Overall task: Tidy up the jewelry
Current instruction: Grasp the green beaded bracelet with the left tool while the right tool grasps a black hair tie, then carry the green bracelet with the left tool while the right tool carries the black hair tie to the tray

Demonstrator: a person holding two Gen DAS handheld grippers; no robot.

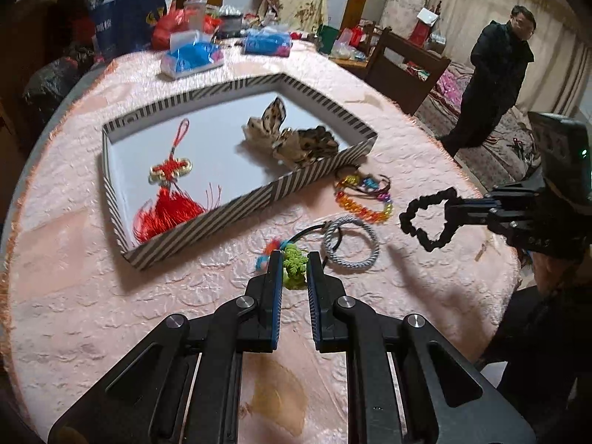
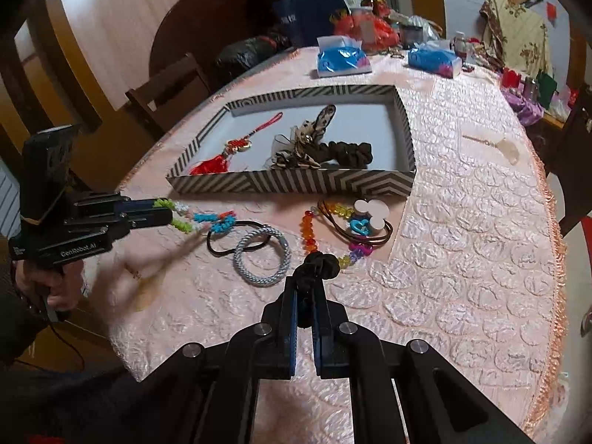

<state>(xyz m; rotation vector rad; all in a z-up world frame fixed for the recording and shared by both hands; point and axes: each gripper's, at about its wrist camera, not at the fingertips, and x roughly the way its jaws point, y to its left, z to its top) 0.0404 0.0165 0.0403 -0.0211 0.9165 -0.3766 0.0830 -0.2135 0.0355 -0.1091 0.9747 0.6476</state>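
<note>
Left gripper [image 1: 292, 272], nearest the tabletop's near edge: jaws narrowed onto the green end of a braided multicolour bracelet [image 2: 201, 218], whose green, white, blue and red segments trail forward from the fingertips and hang just above the pink tablecloth [image 2: 462, 222]. Right gripper [image 2: 305, 288]: jaws closed on a black ruffled scrunchie [image 1: 425, 218], a crinkled fabric loop that projects beyond the fingertips and is held clear of the cloth.

Beyond both tools, mid-table, loose items lie near one another: a grey braided hair ring [image 2: 262, 259] overlapping a thin black elastic [image 2: 229, 235]; a rainbow bead bracelet [image 2: 310, 233]; brown cord loops carrying a white mouse-shaped charm [image 2: 372, 212] and a blue charm.

Farther on, the striped box [image 2: 296, 181] stands with its near wall just behind these items. Inside, on its white floor: a red Chinese-knot tassel [image 1: 168, 199] toward the left wall; a leopard-print bow [image 1: 292, 137] at centre; a dark brown scrunchie [image 2: 347, 153] toward the right wall, touching the bow.

Far edge of the tabletop: two blue tissue packs [image 2: 344, 59].
</note>
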